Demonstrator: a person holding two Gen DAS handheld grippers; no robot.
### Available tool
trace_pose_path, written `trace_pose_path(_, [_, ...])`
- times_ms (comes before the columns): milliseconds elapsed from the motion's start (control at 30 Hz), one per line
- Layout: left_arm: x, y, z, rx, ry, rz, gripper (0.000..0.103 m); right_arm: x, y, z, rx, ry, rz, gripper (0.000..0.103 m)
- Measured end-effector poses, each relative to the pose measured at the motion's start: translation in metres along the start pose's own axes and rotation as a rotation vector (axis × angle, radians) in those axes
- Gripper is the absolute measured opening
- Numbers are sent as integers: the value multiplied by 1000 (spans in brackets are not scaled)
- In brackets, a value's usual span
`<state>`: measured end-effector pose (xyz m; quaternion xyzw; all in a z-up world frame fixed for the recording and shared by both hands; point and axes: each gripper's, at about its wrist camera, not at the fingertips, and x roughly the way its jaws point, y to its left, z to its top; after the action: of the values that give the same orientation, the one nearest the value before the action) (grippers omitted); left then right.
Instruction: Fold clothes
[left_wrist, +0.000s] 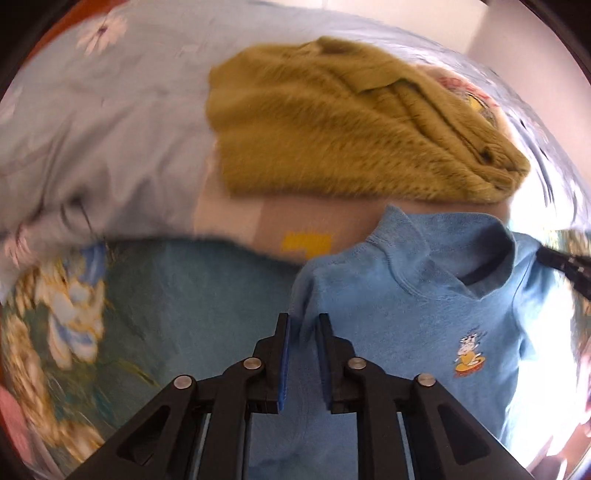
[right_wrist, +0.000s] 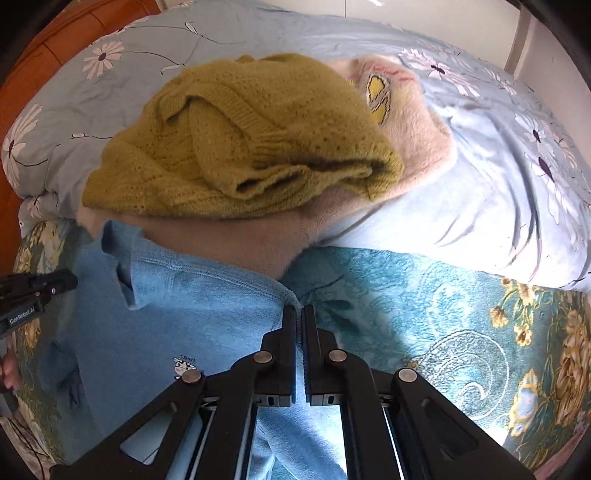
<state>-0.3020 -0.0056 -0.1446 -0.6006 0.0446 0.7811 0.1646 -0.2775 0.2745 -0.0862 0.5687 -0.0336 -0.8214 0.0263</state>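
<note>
1. Blue sweatshirt (left_wrist: 424, 295): fills the lower centre and right of the left wrist view, lower left of the right wrist view (right_wrist: 192, 295). Collar up, small cartoon print (left_wrist: 467, 352) showing, body apparently spread on the teal floral blanket (right_wrist: 424, 314). No fold visible in it yet.
2. Left gripper (left_wrist: 303, 321): jaws narrowed to a slim gap with a ridge of blue cloth pinched between the pads, at what looks like the shoulder edge.
3. Right gripper (right_wrist: 299, 312): jaws almost together, tips at the opposite shoulder edge of the sweatshirt; cloth appears nipped between them, though the contact is mostly hidden.
4. Judgement: both shoulders held, garment ready for a first fold or a lift to straighten. This piece is at its start.
5. Olive knit sweater (right_wrist: 240, 147): upper centre of both views, lying in a loose, bunched stack on a cream fleece garment (right_wrist: 417, 147). Possibly roughly folded; cannot tell whether finished.
6. Behind them, upper frame: pale blue daisy-print duvet (right_wrist: 480, 192), rumpled.
7. Remaining, as judged: fold the sweatshirt fully, and perhaps tidy the pile.
</note>
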Motion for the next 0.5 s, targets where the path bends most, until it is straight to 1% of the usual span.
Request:
trace_pose_path(33, [0,4,-4,-25,18,-21,28,0,-1,0,5,2,7,3])
trace_pose_path(67, [-1,7,-8,-46,34,-39,39,-1,-2,0,10,4,15,3])
trace_pose_path(133, [-14,14,-22,-83,22,-55,43,-13,-5,-5,20,-21,28,8])
trace_pose_path(200, [-34,19,-42,-117,-6,-69,50,-40,-11,-23,45,-88,35,18])
trace_pose_path(233, [-44,21,-55,-132,-14,-76,55,-53,-14,-32,59,-121,40,20])
trace_pose_path(267, [-52,22,-72,-141,-17,-80,58,-67,-15,-47,75,-148,62,25])
trace_pose_path(300, [-59,23,-90,-146,-18,-83,59,-79,-17,-67,91,-163,91,31])
trace_pose_path(367, [-62,23,-129,-163,22,-72,60,-90,-18,-111,103,-136,158,37])
trace_pose_path(400, [-62,23,-149,-173,47,-65,60,-93,-19,-134,109,-117,191,38])
trace_pose_path(500, [-45,21,-201,-203,149,-65,60,-70,-24,-200,183,47,281,38])
